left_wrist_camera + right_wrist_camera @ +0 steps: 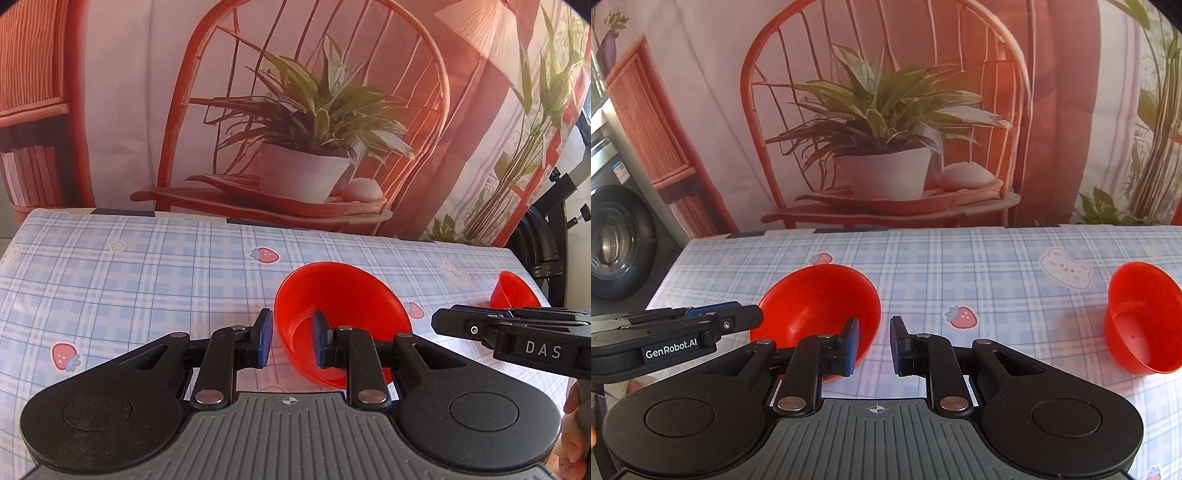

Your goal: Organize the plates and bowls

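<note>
A large red bowl (343, 314) stands upright on the blue checked tablecloth; it also shows in the right wrist view (816, 306). A second, smaller red bowl (1141, 317) stands to its right, seen at the far right of the left wrist view (511, 291). My left gripper (291, 341) is open at the large bowl's left rim, its right finger inside the bowl. My right gripper (873, 345) is open at that bowl's right rim, its left finger inside. Each gripper also shows from the side in the other's view: the left (731, 321), the right (461, 321).
The table (129, 288) carries a blue checked cloth with strawberry and bear prints. A printed backdrop (886, 110) of a chair and potted plant hangs right behind its far edge. A washing machine (613, 240) stands off the table's left side.
</note>
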Tool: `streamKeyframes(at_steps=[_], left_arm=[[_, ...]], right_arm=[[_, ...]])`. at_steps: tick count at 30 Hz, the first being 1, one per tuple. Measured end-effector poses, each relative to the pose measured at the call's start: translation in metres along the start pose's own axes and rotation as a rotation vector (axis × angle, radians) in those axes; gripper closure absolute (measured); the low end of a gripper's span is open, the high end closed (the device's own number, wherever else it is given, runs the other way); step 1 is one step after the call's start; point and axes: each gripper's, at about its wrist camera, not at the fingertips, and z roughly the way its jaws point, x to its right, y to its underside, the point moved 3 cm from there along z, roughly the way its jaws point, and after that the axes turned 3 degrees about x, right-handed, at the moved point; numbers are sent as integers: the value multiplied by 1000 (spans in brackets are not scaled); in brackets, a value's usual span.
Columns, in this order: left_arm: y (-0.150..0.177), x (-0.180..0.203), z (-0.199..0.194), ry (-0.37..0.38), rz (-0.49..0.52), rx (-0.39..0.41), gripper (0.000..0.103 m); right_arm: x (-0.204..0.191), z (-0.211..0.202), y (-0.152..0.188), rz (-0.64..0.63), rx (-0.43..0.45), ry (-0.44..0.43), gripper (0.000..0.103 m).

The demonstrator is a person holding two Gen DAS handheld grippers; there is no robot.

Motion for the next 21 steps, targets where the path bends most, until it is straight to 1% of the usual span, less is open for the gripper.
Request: streamKeyframes(at_steps=[6,11,12,15,18,21], left_arm=[[5,-6,20,10,-20,-21,79],[10,-7,25,16,-58,-19,79],[11,-7,25,14,-65,-23,83],[14,-7,26,3,-51,-25,90],[15,-9,23,7,-46,-20,90],[16,-10,18,3,-49,-18,90]], right_arm=[[0,25,-3,15,-39,6,84],[-4,36,0,13,-66,17,84],[-5,37,1,10,-71,19,84],[-6,38,3,10,-82,16,88],[-5,37,4,24,-83,19,94],[-5,33,4,37,-81,7,95]])
